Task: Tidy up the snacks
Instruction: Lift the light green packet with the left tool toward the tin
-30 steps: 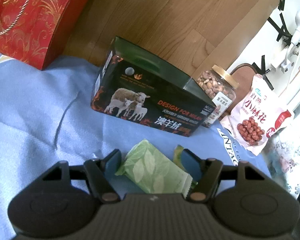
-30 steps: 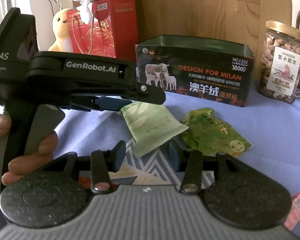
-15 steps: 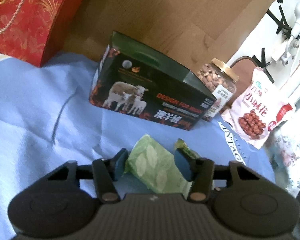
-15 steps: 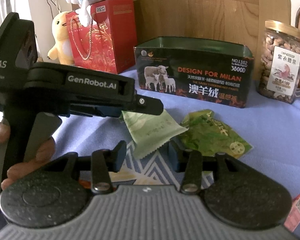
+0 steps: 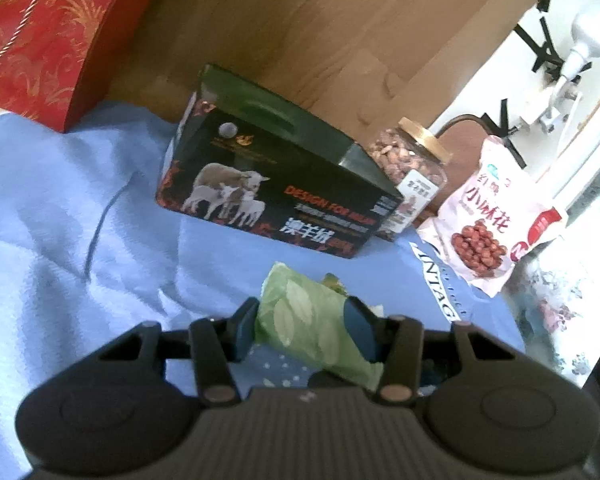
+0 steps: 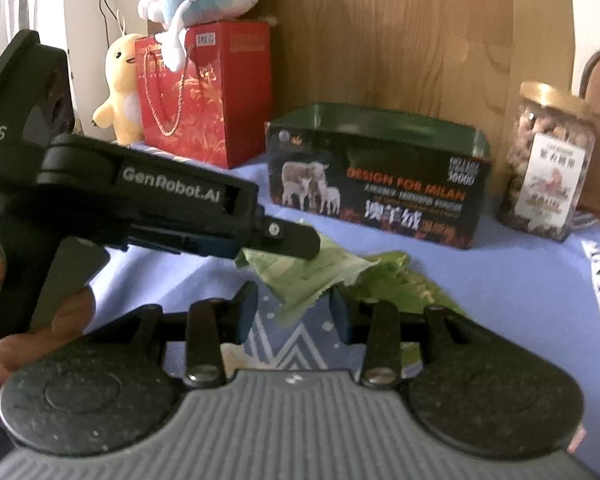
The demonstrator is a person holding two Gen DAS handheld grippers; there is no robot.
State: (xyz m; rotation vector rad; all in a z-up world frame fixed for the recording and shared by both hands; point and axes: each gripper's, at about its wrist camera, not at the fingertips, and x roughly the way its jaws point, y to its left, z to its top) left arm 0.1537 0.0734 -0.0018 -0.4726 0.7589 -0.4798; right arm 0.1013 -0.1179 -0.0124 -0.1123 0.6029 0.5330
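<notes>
The left tongs (image 5: 304, 322), having just closed in, pinch the pale green packet (image 5: 312, 320). The right tongs (image 6: 294, 308) stand apart, closing round its corner. A tug between them could tear it.

A light green snack packet (image 5: 300, 316) with leaf prints sits squeezed between two blue pads, tilted, one end up off the blue cloth (image 5: 60, 220). A darker green packet (image 6: 412, 284) lies flat just beside it. Behind them stands a black tin box (image 6: 380, 192) with sheep on it, open on top.
</notes>
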